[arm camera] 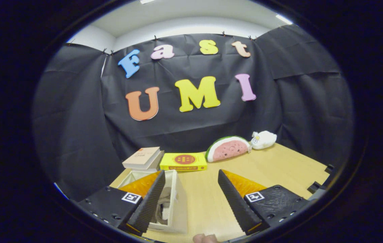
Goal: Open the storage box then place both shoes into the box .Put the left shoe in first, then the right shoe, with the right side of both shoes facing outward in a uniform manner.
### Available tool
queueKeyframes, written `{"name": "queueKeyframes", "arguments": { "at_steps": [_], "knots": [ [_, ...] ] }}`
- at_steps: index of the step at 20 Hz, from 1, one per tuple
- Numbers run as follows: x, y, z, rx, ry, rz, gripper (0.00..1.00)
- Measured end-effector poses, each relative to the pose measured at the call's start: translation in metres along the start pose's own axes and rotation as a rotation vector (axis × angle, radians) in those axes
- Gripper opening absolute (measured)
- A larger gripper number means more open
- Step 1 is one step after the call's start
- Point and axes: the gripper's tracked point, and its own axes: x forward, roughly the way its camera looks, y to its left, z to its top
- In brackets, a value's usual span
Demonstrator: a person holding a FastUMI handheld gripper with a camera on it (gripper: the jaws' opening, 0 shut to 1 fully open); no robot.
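My gripper (191, 175) is open and held above the wooden table (279, 168), with nothing between its fingers. A white storage box (174, 202) stands open on the table just ahead, partly behind my left finger (151, 199). Inside the box I see pale shoe material (164, 199) with laces, largely hidden by that finger. My right finger (235, 202) hangs over bare table to the right of the box.
Beyond the box lie a tan book (143, 157) and a yellow box (183, 161). A watermelon-slice plush (227, 148) and a white plush toy (263, 139) rest by the back wall. A person's fingertip (204, 238) shows below, between the fingers.
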Motion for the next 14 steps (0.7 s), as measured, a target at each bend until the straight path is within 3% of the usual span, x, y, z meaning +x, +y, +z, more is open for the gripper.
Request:
{"name": "queueKeyframes", "arguments": {
  "at_steps": [10, 14],
  "knots": [
    [-0.052, -0.067, 0.050, -0.106, -0.189, -0.108, 0.96],
    [-0.068, -0.079, 0.047, -0.092, -0.170, -0.101, 0.95]
  ]
}}
